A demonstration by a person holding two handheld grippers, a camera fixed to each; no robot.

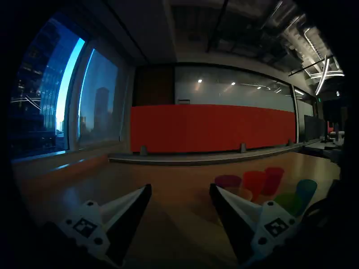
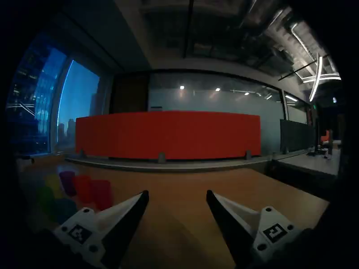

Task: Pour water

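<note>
Dim office: wooden table (image 1: 179, 224), red partition (image 1: 211, 127) behind. Coloured cups (image 1: 264, 184) clustered right of left gripper (image 1: 179, 185), left of right gripper (image 2: 177, 192). Both jaws spread wide, gripping nothing.

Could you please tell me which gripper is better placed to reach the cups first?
Probably the left gripper: open, with the cups just beyond one finger. From the right gripper, also open, they sit farther off to the side. The margin is small.
</note>
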